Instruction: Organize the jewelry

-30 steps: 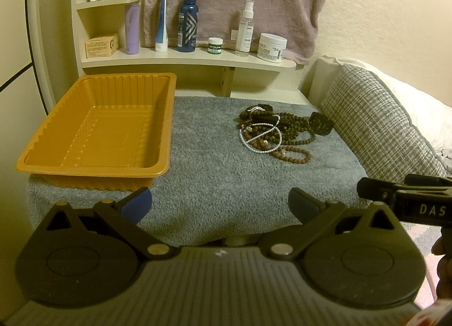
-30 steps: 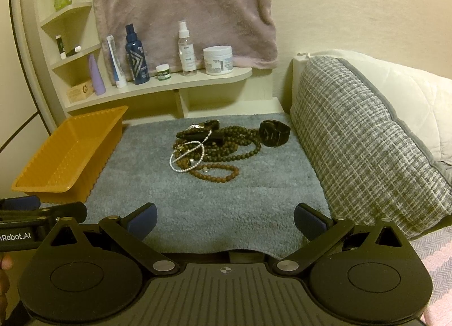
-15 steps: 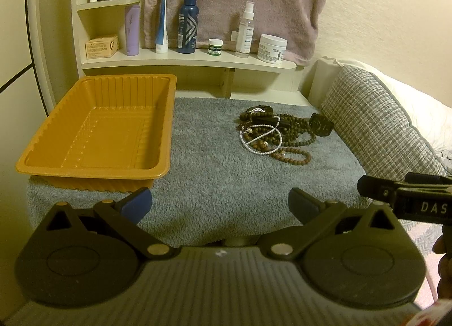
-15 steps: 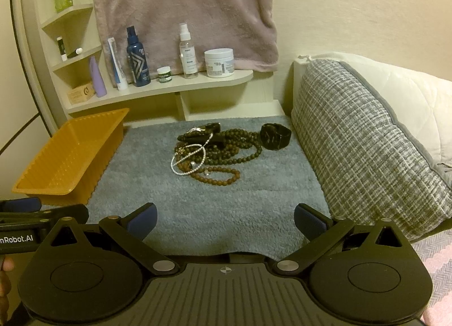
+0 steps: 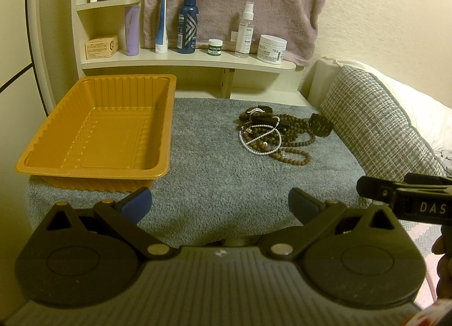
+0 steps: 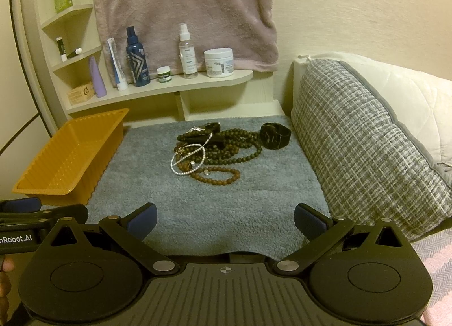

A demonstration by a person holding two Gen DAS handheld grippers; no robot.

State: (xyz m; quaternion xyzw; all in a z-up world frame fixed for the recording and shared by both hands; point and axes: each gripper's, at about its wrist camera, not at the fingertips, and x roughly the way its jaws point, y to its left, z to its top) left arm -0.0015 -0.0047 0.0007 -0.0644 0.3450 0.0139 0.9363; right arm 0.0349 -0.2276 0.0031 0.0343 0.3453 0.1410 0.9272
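A tangle of jewelry lies on the grey mat [image 5: 214, 168]: a white pearl strand [image 5: 261, 139] [image 6: 188, 156], brown bead bracelets [image 5: 291, 155] [image 6: 216, 175], dark green beads [image 6: 240, 145] and a black watch [image 5: 319, 125] [image 6: 275, 134]. An empty orange tray [image 5: 96, 131] [image 6: 67, 156] sits on the mat's left side. My left gripper [image 5: 220, 204] is open at the mat's near edge, well short of the pile. My right gripper [image 6: 225, 220] is also open there, nothing between its fingers. Each view catches the other gripper at its side edge.
A shelf [image 5: 186, 60] behind the mat holds bottles, a tube, jars and a small box, under a hanging pink towel [image 6: 183, 12]. A grey woven cushion [image 6: 367, 145] borders the mat's right side. A mirror frame [image 5: 36, 32] stands at the left.
Both views have crept slightly back or up, so the jewelry pile sits a touch lower in the frames. Both grippers stay open and nothing on the mat has moved.
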